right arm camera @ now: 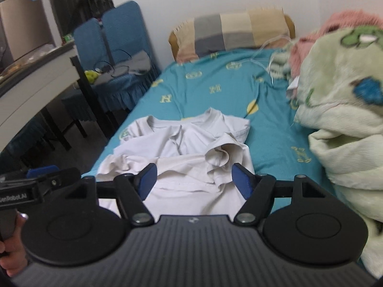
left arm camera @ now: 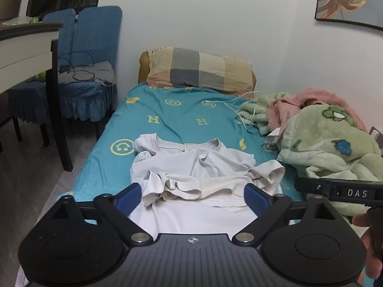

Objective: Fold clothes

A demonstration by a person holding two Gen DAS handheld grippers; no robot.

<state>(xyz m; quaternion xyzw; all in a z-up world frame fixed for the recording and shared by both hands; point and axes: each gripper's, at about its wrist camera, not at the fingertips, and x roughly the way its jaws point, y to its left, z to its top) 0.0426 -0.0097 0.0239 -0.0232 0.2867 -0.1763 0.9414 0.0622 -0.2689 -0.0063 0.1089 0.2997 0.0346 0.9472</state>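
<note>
white tee (left arm camera: 191,167), teal sheet (left arm camera: 167,110) w/ yellow smileys

Right gripper (right arm camera: 195,179) open above white T-shirt (right arm camera: 191,143), nothing between pads; shirt crumpled on teal bed sheet (right arm camera: 215,91), left of green blanket (right arm camera: 342,119), short of pillow (right arm camera: 234,28).

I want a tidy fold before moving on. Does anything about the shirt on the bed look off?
Yes. The white T-shirt lies bunched: both sleeves are crumpled inward and the near hem is folded up unevenly. Both the left gripper and the right gripper are open above it, holding nothing.
</note>
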